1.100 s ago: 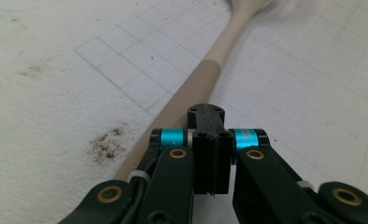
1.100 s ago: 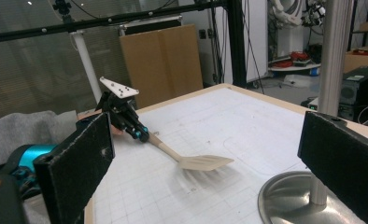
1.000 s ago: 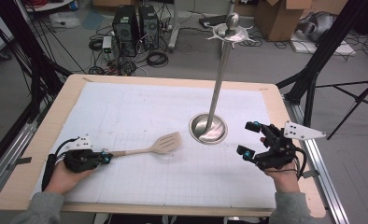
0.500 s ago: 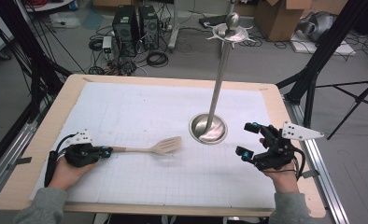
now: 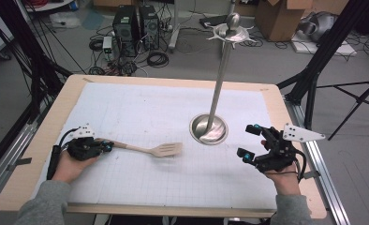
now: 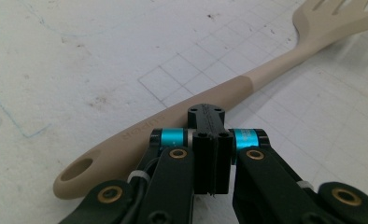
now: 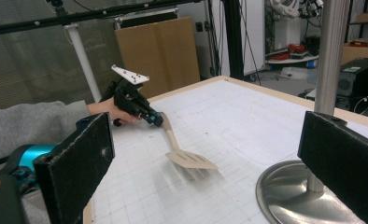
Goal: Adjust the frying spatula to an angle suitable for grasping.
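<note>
Left tongs [image 5: 108, 146] are clamped tight on the handle of the slotted spatula [image 5: 160, 150], gripping it near the end with the hanging hole. In the left gripper view the two black jaws sit pressed together over that beige handle [image 6: 173, 121], and the slotted head runs off toward the top right corner. From the right gripper view, the spatula's head [image 7: 191, 160] hangs a little above the white gridded mat, its shadow lying on the sheet just below, handle angled up into the left tongs [image 7: 155, 118]. So the spatula is off the desk [image 5: 56, 117], held on the person's left side, head pointing toward the middle of the mat.

Over on the right, the right tongs [image 5: 249, 141] stand wide open with nothing between the pads; the right gripper view shows both black pads [image 7: 81, 161] spread far apart, framing the scene. They hover near the front right part of the mat, just beside the round base of the metal stand [image 5: 210, 129], not touching it. The stand's pole rises upright to a knobbed top with hooks around it, well apart from the spatula.
</note>
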The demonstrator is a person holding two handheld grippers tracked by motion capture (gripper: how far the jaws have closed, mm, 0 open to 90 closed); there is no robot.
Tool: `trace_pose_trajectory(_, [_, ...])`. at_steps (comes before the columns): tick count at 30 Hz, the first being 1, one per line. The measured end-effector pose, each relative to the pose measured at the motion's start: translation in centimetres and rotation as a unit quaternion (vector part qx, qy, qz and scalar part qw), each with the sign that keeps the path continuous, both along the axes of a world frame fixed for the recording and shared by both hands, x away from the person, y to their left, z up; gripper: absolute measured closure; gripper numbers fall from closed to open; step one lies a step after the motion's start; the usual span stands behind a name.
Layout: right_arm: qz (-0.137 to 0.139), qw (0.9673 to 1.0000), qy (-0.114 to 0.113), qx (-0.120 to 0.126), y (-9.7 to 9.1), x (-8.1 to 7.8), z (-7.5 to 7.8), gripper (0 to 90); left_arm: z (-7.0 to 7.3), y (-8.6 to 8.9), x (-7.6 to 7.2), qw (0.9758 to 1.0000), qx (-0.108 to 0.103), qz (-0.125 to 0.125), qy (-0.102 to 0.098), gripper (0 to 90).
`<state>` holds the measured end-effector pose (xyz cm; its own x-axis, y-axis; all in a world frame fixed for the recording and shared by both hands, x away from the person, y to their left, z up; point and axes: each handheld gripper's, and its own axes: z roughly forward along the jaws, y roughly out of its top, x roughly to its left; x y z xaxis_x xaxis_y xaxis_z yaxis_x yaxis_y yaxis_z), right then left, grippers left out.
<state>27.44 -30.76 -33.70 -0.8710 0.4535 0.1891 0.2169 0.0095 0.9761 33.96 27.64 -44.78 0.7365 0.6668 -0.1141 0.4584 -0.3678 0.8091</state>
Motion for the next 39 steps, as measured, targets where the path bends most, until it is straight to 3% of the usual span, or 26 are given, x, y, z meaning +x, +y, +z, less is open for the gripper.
trace_pose_trajectory(5, [0.000,1.0000,0.004,-0.004,0.1,0.0,-0.2,2.5,-0.1,0.0,0.6,0.9999,0.005,-0.009,-0.011,89.8])
trace_pose_trajectory(12, [0.003,0.9999,0.011,-0.011,0.4,0.0,-0.4,2.6,-0.1,0.1,1.2,0.9999,0.006,-0.013,-0.008,89.8])
trace_pose_trajectory(14, [0.004,0.9999,0.010,-0.013,0.5,0.1,-0.5,2.5,-0.1,0.2,1.4,0.9999,0.003,-0.010,-0.007,89.8])
trace_pose_trajectory(15, [0.004,0.9998,0.013,-0.013,0.6,0.1,-0.5,2.5,0.0,0.1,1.7,0.9998,0.013,-0.012,-0.007,89.8])
trace_pose_trajectory(18, [0.005,0.9998,0.012,-0.014,0.6,0.1,-0.6,2.5,-0.1,-0.1,1.7,0.9999,0.011,0.002,-0.010,89.8])
trace_pose_trajectory(24, [0.003,0.9998,0.015,-0.012,0.4,0.1,-0.6,2.5,-0.1,-0.2,1.5,0.9996,0.024,0.002,-0.011,89.8])
trace_pose_trajectory(26, [0.002,0.9999,0.013,-0.010,0.3,0.1,-0.6,2.5,0.0,-0.4,1.4,0.9998,0.019,-0.001,-0.009,89.8])
trace_pose_trajectory(30, [0.002,0.9999,0.013,-0.010,0.2,0.0,-0.6,2.5,0.6,-1.3,1.1,0.9994,-0.003,-0.012,-0.032,89.7])
trace_pose_trajectory(34, [0.001,0.9999,0.014,-0.009,0.3,-0.1,-0.6,2.5,1.1,-2.2,1.2,0.9987,-0.025,-0.019,-0.040,89.8])
trace_pose_trajectory(39, [0.002,0.9998,0.015,-0.011,0.3,-0.2,-0.6,2.5,1.1,-3.3,1.3,0.9984,-0.026,-0.025,-0.044,89.8])
